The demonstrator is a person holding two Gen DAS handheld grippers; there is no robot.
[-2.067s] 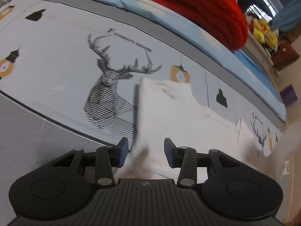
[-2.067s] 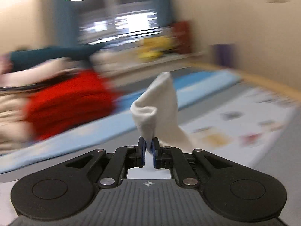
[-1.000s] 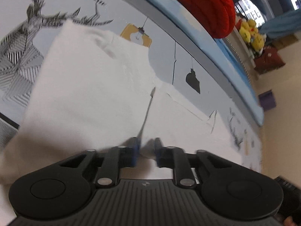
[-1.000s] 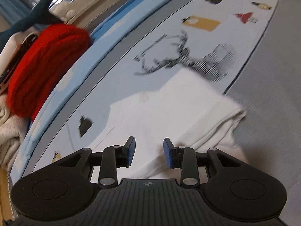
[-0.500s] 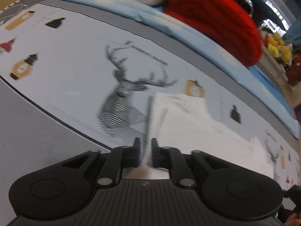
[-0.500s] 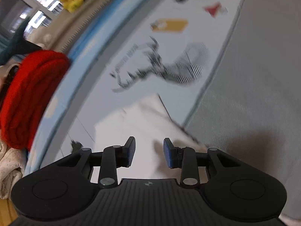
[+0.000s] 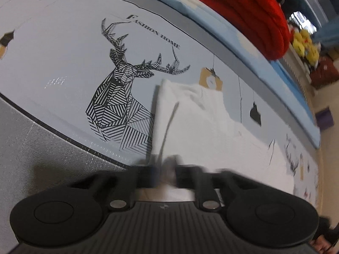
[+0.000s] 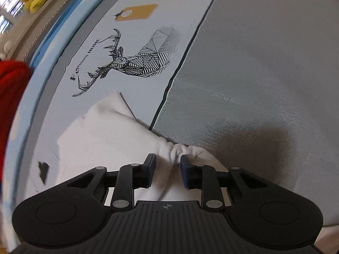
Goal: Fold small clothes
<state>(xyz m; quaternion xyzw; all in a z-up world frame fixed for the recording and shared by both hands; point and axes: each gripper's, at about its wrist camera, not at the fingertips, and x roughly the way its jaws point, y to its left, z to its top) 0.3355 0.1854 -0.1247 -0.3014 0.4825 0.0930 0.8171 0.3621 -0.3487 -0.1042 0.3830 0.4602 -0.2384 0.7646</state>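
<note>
White garment (image 7: 197,124) lay spread flat on a printed bedsheet (image 7: 63,48), overlapping the edge of the striped deer print (image 7: 120,101). Near end bunched into folds just ahead of the right tool (image 8: 166,166). Right tool's jaws stood apart, fingers (image 8: 150,163) straddling the crumpled hem, nothing clamped between them. Left tool (image 7: 164,167) was smeared by motion blur at the garment's near edge; jaws looked drawn close with a strip of white cloth between, though whether actually pinched could not be told. Red knitted bundle (image 7: 243,10) rested beyond the sheet's blue border, yellow plush toys (image 7: 303,44) farther back. Grey woven fabric (image 8: 264,74) covered the area beside the print.
</note>
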